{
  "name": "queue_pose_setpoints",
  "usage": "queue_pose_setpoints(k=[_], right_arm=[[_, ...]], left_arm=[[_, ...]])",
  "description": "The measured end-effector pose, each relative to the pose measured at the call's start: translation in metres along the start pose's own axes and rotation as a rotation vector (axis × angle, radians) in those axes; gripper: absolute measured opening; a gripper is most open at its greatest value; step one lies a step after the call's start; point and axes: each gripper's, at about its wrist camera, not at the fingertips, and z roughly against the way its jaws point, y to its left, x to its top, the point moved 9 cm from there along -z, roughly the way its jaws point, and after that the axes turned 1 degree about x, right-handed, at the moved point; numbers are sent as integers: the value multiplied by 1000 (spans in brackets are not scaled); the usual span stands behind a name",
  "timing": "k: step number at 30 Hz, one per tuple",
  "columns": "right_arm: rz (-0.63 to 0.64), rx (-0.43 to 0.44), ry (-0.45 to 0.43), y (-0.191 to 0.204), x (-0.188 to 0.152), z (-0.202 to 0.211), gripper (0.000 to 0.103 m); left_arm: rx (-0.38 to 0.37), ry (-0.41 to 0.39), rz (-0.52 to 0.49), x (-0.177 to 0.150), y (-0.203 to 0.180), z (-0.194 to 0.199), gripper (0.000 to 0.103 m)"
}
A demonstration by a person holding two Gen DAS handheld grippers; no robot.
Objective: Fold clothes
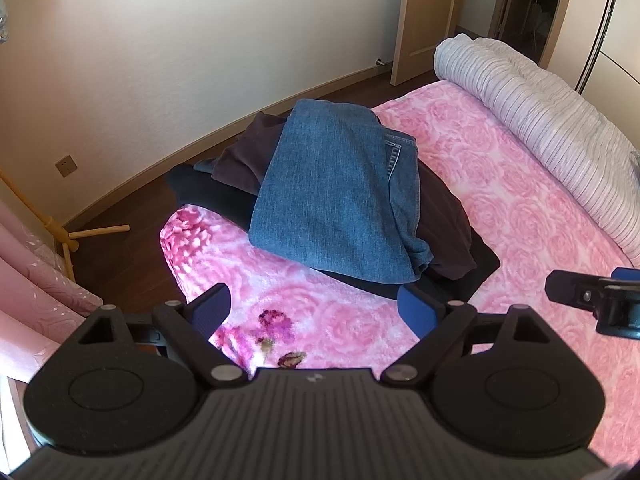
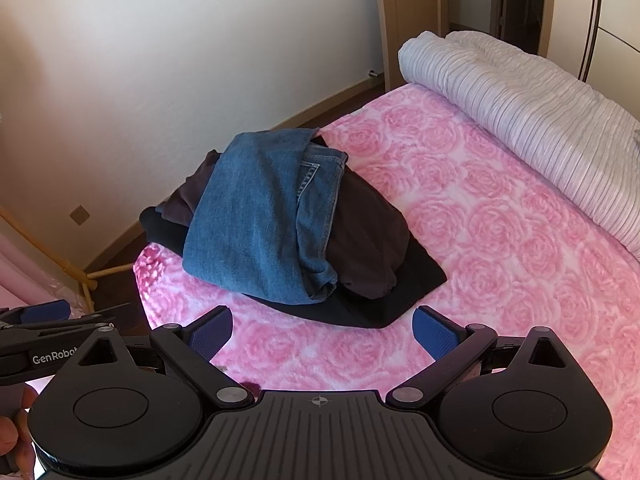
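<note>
Folded jeans (image 1: 332, 192) top a small stack of clothes near the left corner of a bed (image 1: 520, 216) spread with a pink rose-patterned blanket. Beneath the jeans lie a dark brown garment (image 1: 444, 220) and, at the bottom, a black garment (image 1: 472, 268) that reaches closest to the bed's near edge; the brown one also shows past the jeans on the wall side.

The left gripper (image 1: 318, 312) hovers above the blanket just short of the stack, its blue-padded fingers spread wide with nothing between them. The right gripper (image 2: 322, 332) is likewise wide open and empty, poised over the blanket in front of the black garment's near corner. Each tool appears at the edge of the other's view, and part of a hand (image 2: 16, 432) holding the left one shows in the right wrist view.

A rolled, striped pale quilt (image 2: 520, 116) lies along the bed's far right side. A wooden floor (image 1: 120, 248) and a cream wall (image 1: 160, 60) run beyond the left edge.
</note>
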Motion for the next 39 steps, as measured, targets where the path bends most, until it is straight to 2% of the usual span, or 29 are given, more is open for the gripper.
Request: queue_pose_setpoints(k=[15,21,29,32,37,39], right_arm=[[-16,28,1,-12,-1,-4,100],[-26,25,-18,-14,7,-15,100],[-22,-43,-27,-19,33,-62,100],[16,-68,-4,-10,43,-93,99],[77,-80,28,7,64,-155,97],[108,-90,25,12,74,-182,91]], left_arm=[[15,6,-39,-4,0,-2,89],[6,0,-100,7,13,-26,89],[-91,-17,-264,53,32,-111,89],[-150,-6,-322,73,45,-153,89],[-251,12,-359,112,67,-225,86],[-288,10,-378,124,71,-251,83]])
